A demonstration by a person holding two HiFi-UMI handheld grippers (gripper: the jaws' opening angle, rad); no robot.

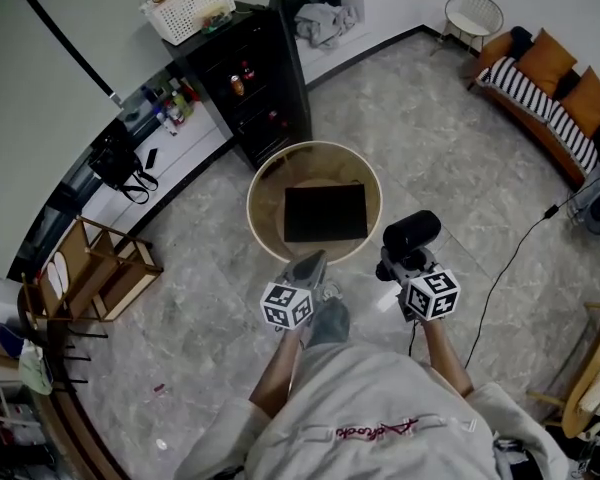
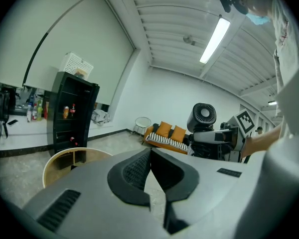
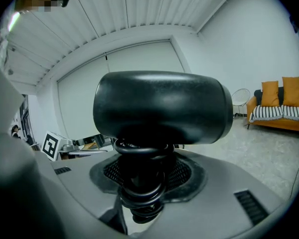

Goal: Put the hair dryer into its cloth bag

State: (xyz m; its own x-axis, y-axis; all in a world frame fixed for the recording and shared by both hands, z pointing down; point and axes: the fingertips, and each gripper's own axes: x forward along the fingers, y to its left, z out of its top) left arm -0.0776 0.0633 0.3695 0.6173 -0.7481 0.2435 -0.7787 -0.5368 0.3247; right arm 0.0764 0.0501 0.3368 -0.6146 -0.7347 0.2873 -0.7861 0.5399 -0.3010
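Hair dryer [image 1: 412, 233] upright, its cord-wrapped handle clamped in the right gripper [image 1: 394, 266], ready for bagging. Left gripper [image 1: 309, 263] pinched shut, empty. Likely cloth bag [image 1: 325, 213] lies flat on the far round worktop [image 1: 260, 183].

The person wears a loose, pale grey top [image 1: 380, 398] with red script lettering [image 1: 375, 431] across the chest; its wide sleeves [image 1: 230, 446] are the same grey. The left gripper [image 1: 310, 263] and right gripper [image 1: 396, 266] have smooth, rounded grey plastic shells; each carries a white cube [image 1: 287, 305] printed with black square markers. The jaws are lined with black ribbed pads [image 2: 134, 171]; dark slotted vents [image 2: 60, 210] are cut into the shells.
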